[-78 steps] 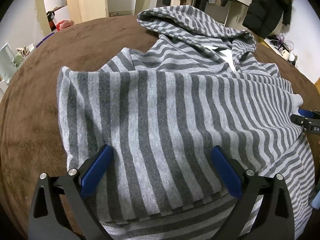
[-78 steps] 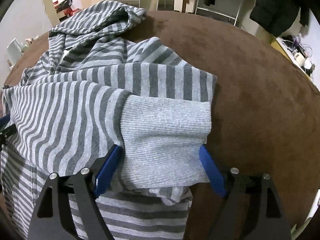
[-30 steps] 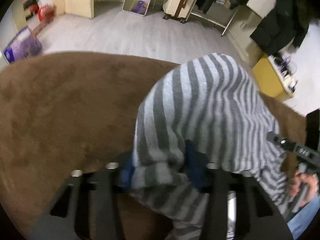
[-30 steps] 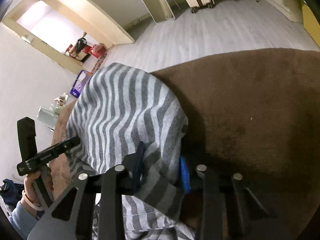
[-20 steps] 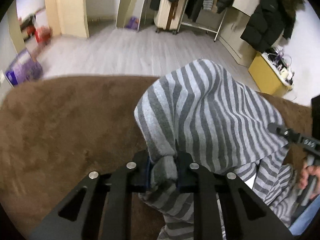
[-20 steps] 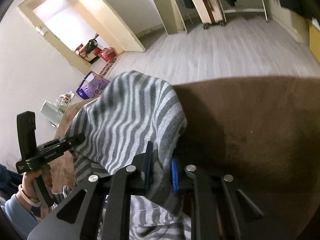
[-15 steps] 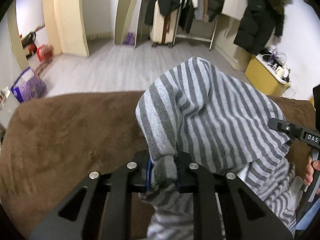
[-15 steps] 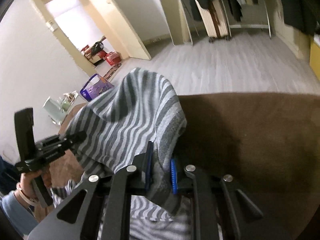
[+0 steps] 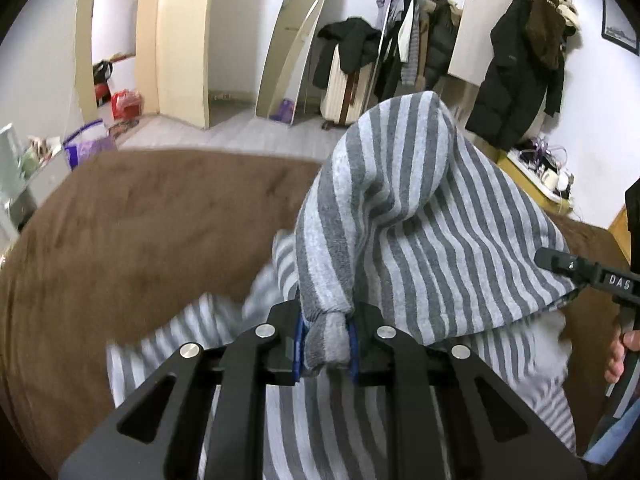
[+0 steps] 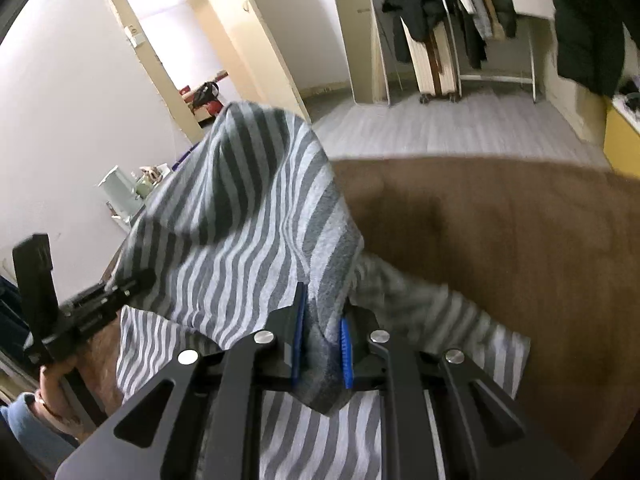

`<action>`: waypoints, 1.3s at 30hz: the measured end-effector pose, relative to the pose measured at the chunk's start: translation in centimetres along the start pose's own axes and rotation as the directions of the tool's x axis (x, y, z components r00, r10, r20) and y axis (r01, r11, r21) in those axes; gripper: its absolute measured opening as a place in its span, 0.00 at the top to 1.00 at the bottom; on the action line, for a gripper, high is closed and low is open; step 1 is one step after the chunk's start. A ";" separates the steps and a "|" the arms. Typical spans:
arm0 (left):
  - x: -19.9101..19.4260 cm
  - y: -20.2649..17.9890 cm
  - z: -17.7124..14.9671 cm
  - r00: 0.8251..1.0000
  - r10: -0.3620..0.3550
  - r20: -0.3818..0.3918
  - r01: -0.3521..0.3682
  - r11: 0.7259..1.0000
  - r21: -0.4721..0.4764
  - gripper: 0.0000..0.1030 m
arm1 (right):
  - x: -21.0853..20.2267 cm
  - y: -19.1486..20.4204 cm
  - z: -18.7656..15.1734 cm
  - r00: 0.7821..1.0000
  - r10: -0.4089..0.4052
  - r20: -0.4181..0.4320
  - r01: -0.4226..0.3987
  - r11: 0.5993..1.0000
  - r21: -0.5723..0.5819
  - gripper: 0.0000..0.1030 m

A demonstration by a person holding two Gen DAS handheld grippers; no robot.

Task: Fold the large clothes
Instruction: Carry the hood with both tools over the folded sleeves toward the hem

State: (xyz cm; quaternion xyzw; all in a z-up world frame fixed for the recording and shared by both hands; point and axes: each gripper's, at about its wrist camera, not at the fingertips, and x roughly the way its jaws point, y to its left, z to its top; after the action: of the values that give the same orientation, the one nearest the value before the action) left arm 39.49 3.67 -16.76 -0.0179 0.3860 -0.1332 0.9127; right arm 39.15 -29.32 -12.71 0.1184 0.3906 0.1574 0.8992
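Hoodie [image 9: 420, 216] is up off the brown bed [image 9: 140, 216], one bunched corner pinched tight in the left gripper [image 9: 326, 346], the other in the right gripper [image 10: 322, 354], with the rest trailing onto the bed below. Both clamped down on the fabric within the last second. I'd keep both corners level and the edge between them taut, then lay it forward evenly so the fold lands square. Count: one hoodie, two grippers, one bed.
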 end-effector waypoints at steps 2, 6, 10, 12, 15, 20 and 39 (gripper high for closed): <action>0.3 -0.2 -1.5 0.999 -0.001 -0.032 0.001 1.000 -0.009 0.82 | 0.0 0.1 -1.7 1.000 -0.001 -0.021 0.002 1.000 0.011 0.85; 2.1 0.2 -4.3 0.995 0.005 -0.096 -0.007 1.000 -0.018 0.79 | 1.5 -0.5 -4.9 0.996 -0.022 -0.082 0.024 1.000 0.019 0.85; 2.6 0.4 -4.8 0.996 0.019 -0.082 -0.021 1.000 -0.015 0.78 | 2.1 -1.1 -6.0 0.995 -0.020 -0.093 0.022 0.999 0.025 0.85; 2.8 0.2 -4.5 0.997 0.025 -0.079 -0.026 1.000 -0.007 0.78 | 1.8 -0.7 -6.2 0.996 -0.021 -0.085 0.022 1.000 0.019 0.85; 2.7 0.2 -4.4 0.996 0.024 -0.082 -0.024 1.000 -0.002 0.76 | 1.5 -0.3 -6.3 0.996 -0.027 -0.083 0.029 1.000 0.011 0.85; 2.0 0.7 -4.8 0.993 0.001 -0.118 -0.002 1.000 -0.012 0.58 | 1.3 -0.1 -6.2 0.993 -0.053 -0.105 0.054 0.999 0.002 0.64; 5.6 -2.0 5.1 0.961 -0.147 -0.233 0.184 0.973 0.143 0.44 | 5.6 0.4 3.0 0.981 0.037 -0.191 -0.077 0.976 -0.203 0.53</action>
State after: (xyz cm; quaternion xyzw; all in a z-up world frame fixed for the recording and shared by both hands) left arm 46.39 -0.07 -16.88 0.0395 0.4700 -0.2416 0.8480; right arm 44.92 -27.10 -14.32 0.0192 0.4507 0.2338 0.8613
